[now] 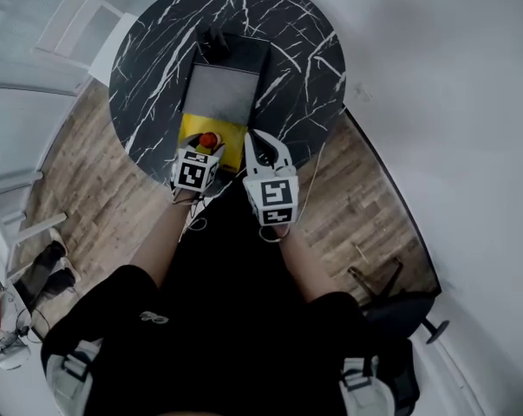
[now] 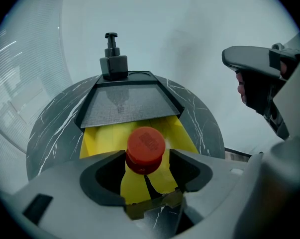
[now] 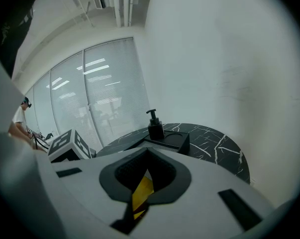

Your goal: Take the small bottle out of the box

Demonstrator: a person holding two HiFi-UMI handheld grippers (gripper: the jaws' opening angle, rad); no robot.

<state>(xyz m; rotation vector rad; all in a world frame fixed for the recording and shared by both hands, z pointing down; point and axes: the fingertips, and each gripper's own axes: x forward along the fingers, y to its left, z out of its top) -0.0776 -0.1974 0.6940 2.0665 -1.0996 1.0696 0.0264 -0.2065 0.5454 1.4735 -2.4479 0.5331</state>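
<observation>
A small bottle with a red cap (image 2: pixel 145 143) stands upright in the yellow inside (image 2: pixel 97 138) of the box, at the box's near end (image 1: pixel 194 128). The box's grey lid (image 2: pixel 125 103) covers the far part. My left gripper (image 2: pixel 147 157) is open round the cap, a pad on each side, with a thin gap on the right. The head view shows it at the table's near edge (image 1: pixel 211 146), with the red cap (image 1: pixel 208 139) between the jaws. My right gripper (image 1: pixel 263 139) hovers just right of the box, shut and holding nothing (image 3: pixel 145 176).
A black pump dispenser (image 2: pixel 113 59) stands in a black tray at the box's far end (image 1: pixel 214 42). The round black marble table (image 1: pixel 157 68) is small, with wooden floor below. The person's legs are under the grippers. A chair base (image 1: pixel 391 293) lies at the right.
</observation>
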